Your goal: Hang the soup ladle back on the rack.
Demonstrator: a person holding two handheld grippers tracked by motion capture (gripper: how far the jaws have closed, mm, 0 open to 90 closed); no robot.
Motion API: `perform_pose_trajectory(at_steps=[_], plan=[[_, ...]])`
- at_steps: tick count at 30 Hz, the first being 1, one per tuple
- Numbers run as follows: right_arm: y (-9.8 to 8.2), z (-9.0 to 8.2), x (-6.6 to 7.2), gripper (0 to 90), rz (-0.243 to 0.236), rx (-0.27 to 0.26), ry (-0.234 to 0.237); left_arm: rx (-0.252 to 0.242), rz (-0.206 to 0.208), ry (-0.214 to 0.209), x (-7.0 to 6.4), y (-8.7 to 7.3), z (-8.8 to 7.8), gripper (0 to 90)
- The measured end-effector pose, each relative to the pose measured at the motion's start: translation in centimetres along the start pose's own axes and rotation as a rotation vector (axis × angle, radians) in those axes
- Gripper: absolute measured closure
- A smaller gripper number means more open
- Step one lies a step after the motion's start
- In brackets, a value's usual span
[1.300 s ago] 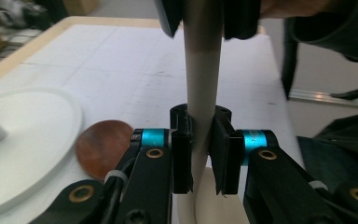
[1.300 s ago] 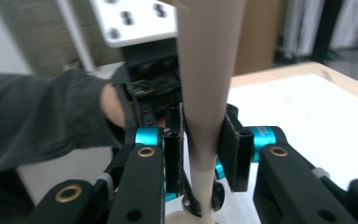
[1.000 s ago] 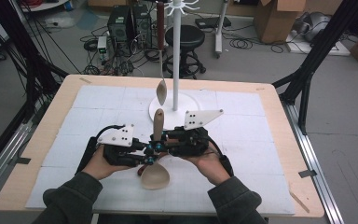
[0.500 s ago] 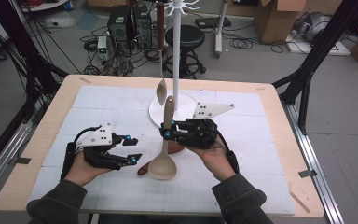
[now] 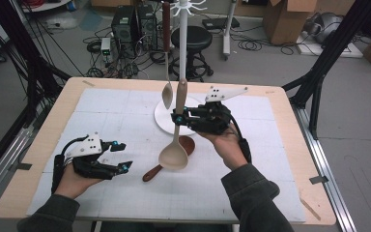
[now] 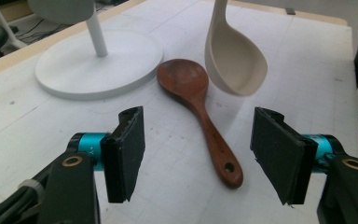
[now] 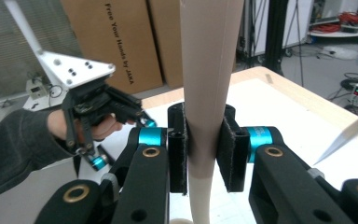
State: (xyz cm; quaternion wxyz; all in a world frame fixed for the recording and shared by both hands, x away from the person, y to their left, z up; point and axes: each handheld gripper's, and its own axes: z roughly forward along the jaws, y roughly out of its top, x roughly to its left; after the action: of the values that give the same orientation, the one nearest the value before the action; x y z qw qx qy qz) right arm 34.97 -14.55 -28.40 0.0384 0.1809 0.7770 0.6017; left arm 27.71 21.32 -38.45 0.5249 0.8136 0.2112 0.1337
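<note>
on table (image 5: 290,159), r hand-held gripper (image 5: 177,119) clamps beige ladle (image 5: 174,155); l hand-held gripper (image 5: 123,155) just opened, empty.

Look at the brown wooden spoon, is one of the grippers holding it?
No, the brown wooden spoon lies flat on the table, ahead of the left gripper, whose open jaws are not touching it.

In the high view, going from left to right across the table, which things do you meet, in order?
Left gripper → dark wooden spoon, flat on the table → right gripper clamping the beige ladle by its handle.
</note>
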Motion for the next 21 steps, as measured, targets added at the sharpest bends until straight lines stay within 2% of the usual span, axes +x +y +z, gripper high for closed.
perform_pose_trajectory(at_steps=[4, 8, 15, 21], plan=[[0.6, 0.1, -1.1, 76.5, 0.015, -0.01, -0.004, -0.012, -0.009, 0.002, 0.1, -0.3, -0.2, 34.7], [1.2, 0.9, -1.9, 76.5, 0.01, 0.021, -0.019, -0.013, -0.008, 0.009, 0.0, -0.4, -0.3, 34.5], [2.8, 1.7, -2.4, 76.5, -0.007, 0.046, -0.029, -0.019, -0.013, 0.015, 0.0, -0.7, -0.6, 34.4], [4.4, 2.0, -2.7, 76.5, -0.012, 0.04, -0.032, -0.016, -0.016, 0.014, 0.2, -0.8, -0.8, 34.1]])
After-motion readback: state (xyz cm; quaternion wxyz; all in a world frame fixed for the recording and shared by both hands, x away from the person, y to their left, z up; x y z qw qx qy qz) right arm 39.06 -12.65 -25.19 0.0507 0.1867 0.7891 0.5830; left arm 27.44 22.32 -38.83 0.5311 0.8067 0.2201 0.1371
